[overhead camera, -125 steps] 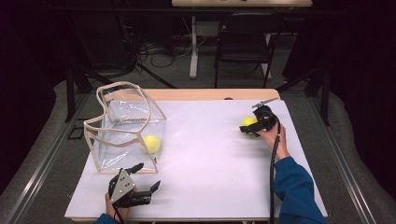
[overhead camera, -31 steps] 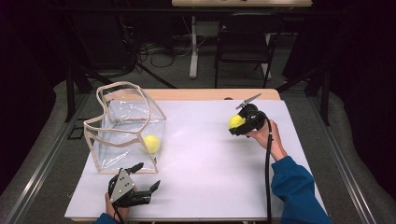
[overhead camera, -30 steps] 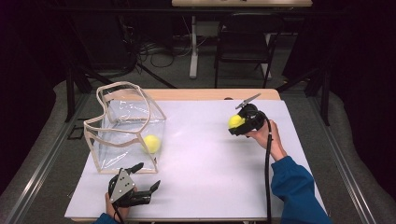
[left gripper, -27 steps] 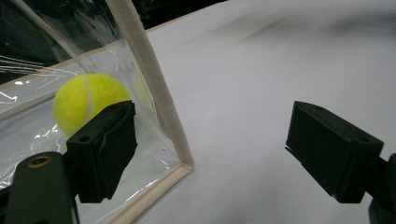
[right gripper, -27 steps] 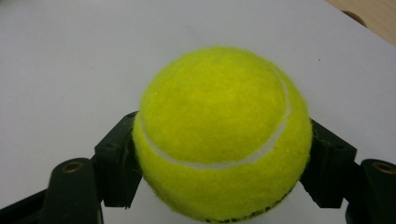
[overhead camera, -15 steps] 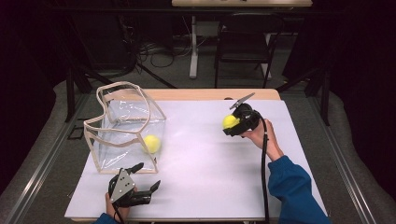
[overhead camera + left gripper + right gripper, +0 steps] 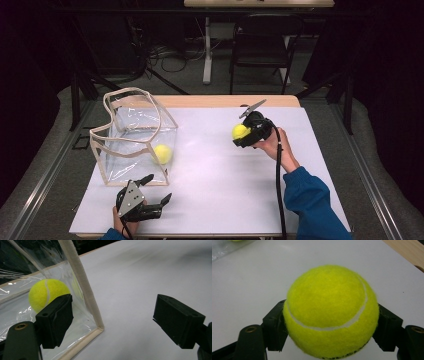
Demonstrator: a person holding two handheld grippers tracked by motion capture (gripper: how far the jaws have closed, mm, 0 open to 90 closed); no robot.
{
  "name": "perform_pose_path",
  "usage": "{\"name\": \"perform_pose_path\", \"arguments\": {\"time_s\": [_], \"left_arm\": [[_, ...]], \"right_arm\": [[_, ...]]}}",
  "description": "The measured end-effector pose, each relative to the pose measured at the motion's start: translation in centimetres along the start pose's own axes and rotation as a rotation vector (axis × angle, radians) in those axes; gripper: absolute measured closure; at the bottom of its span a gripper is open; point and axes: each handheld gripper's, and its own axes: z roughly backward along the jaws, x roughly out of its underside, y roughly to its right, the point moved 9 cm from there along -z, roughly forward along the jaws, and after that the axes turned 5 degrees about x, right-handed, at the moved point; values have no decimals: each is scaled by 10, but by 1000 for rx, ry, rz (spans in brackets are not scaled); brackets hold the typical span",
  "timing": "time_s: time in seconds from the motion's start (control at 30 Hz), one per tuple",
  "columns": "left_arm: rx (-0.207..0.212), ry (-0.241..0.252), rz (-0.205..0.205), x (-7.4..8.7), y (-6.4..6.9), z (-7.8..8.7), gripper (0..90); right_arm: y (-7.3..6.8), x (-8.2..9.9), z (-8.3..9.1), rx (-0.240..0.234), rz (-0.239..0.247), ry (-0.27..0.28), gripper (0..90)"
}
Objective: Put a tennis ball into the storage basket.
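Observation:
My right gripper (image 7: 243, 134) is shut on a yellow tennis ball (image 7: 240, 131) and holds it above the white table (image 7: 220, 185), right of centre. In the right gripper view the ball (image 7: 331, 311) sits squeezed between both black pads. A second tennis ball (image 7: 162, 153) lies inside a clear plastic bag with a cream rim (image 7: 125, 107) at the left of the table. My left gripper (image 7: 155, 189) rests open near the front edge, just in front of the bag. In the left gripper view the bag's corner seam (image 7: 82, 287) and the ball inside (image 7: 46, 293) stand close ahead of its jaws.
The table's wooden far edge (image 7: 225, 101) lies behind the white sheet. A black chair (image 7: 262, 45) and a table leg (image 7: 206, 50) stand on the floor beyond. A cable (image 7: 278, 185) trails from the right gripper along a blue sleeve (image 7: 312, 205).
My right gripper has carried the ball leftward and a little up across the table. The left gripper and the bag have stayed where they were.

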Motion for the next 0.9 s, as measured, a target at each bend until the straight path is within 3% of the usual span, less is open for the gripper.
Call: {"name": "perform_pose_path", "arguments": {"time_s": [0.9], "left_arm": [[1, 1, 1, 0, 0, 0, 160]], "right_arm": [[-30, -28, 7, -47, 66, 49, 260]]}}
